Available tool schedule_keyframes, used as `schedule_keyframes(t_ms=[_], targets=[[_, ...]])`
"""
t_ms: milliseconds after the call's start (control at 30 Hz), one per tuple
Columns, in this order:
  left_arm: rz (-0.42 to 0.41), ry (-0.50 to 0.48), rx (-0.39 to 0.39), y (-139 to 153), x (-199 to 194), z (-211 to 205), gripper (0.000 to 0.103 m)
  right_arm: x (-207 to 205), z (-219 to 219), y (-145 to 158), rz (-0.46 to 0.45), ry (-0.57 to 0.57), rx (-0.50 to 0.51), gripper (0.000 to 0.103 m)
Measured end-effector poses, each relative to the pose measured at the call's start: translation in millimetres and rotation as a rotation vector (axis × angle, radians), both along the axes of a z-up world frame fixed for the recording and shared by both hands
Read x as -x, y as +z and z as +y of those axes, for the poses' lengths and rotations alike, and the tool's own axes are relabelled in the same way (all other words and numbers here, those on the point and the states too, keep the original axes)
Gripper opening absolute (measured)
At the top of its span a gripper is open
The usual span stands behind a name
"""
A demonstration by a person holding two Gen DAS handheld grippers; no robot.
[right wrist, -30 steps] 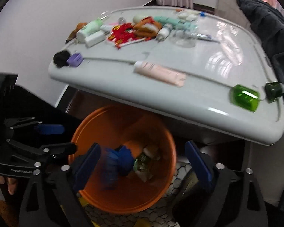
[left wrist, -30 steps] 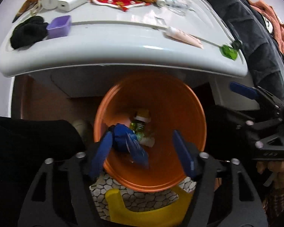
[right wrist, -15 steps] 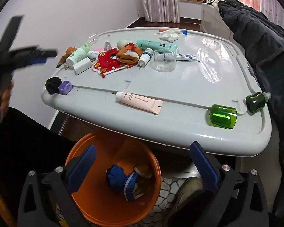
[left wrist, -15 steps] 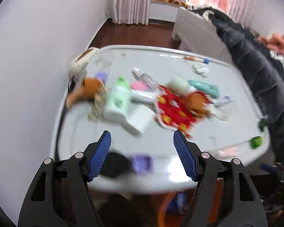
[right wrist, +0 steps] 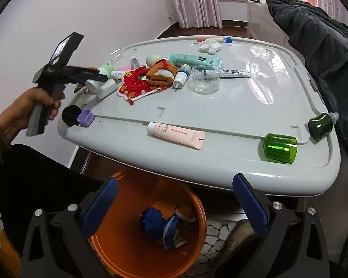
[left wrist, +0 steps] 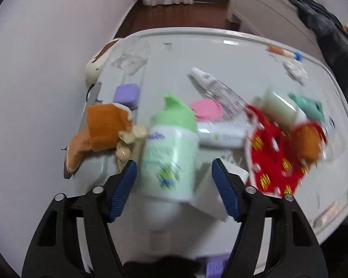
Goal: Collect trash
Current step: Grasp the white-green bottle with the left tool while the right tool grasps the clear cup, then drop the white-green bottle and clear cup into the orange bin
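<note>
My left gripper (left wrist: 174, 190) is open, its jaws on either side of a lying green-capped white bottle (left wrist: 171, 153) on the grey table (left wrist: 220, 53); the view is blurred. The right wrist view shows the left gripper (right wrist: 90, 75) at the table's left end. My right gripper (right wrist: 174, 203) is open and empty, over the orange bin (right wrist: 132, 250) below the table's (right wrist: 220, 162) front edge. The bin holds a blue sock-like bundle (right wrist: 154, 222) and small containers.
The table carries a pink tube (right wrist: 176, 134), green cap (right wrist: 280, 148), green bottle (right wrist: 320, 125), clear cup (right wrist: 205, 78), red cloth (right wrist: 136, 85), teal tube (right wrist: 194, 59), tissue (right wrist: 210, 46), purple cap (right wrist: 85, 117) and black cloth (right wrist: 69, 115). A dark coat (right wrist: 324, 46) hangs at right.
My left gripper rose from over the bin to the table's left end and closed in around the green-capped bottle. The right gripper lifted and pulled back slightly, still open.
</note>
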State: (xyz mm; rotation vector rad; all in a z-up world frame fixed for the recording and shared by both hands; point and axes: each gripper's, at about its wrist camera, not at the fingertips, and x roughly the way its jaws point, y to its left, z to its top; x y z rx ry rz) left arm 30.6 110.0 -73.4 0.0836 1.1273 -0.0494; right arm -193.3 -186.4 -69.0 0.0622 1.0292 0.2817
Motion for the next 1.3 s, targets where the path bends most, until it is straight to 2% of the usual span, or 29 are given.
schedule_keyframes(t_ms=[33,167,233,400,500,600,700,800,867,900,933,1000,1100,1300], targets=[[0.015,0.003,-0.006,-4,-5,1,0.049,-1,2,0,0.001,0.003,0.009,0.097],[-0.002,0.022,0.018,-2,-3,1,0.047,-2,4,-1,0.000,0.004,0.034,0.097],[-0.037,0.018,0.052,11,8,-1,0.047,-4,4,0,-0.005,-0.001,0.062,0.098],[-0.208,-0.026,0.180,64,64,-12,0.047,-27,4,13,-0.020,-0.020,0.129,0.097],[-0.253,-0.066,0.243,75,95,-22,0.047,-59,7,24,-0.046,-0.029,0.186,0.098],[-0.253,-0.113,0.292,72,111,-34,0.047,-101,10,25,-0.075,-0.039,0.217,0.098],[-0.239,-0.155,0.316,66,115,-44,0.047,-148,15,5,-0.056,-0.055,0.257,0.097],[-0.241,-0.186,0.302,64,114,-51,0.047,-174,18,-12,-0.038,-0.064,0.285,0.097],[-0.227,-0.197,0.309,63,116,-52,0.047,-187,21,-22,-0.027,-0.066,0.300,0.092],[-0.221,-0.194,0.313,61,117,-52,0.047,-192,22,-26,-0.022,-0.061,0.300,0.079],[-0.213,-0.193,0.316,59,116,-51,0.047,-198,24,-32,-0.013,-0.056,0.305,0.051],[-0.200,-0.184,0.320,57,114,-49,0.047,-206,23,-40,0.021,-0.051,0.291,0.047],[-0.208,-0.180,0.320,59,115,-46,0.047,-201,18,-34,0.004,-0.065,0.257,0.047],[-0.201,-0.226,0.310,62,127,-54,0.047,-158,18,7,-0.055,-0.041,0.193,0.047]])
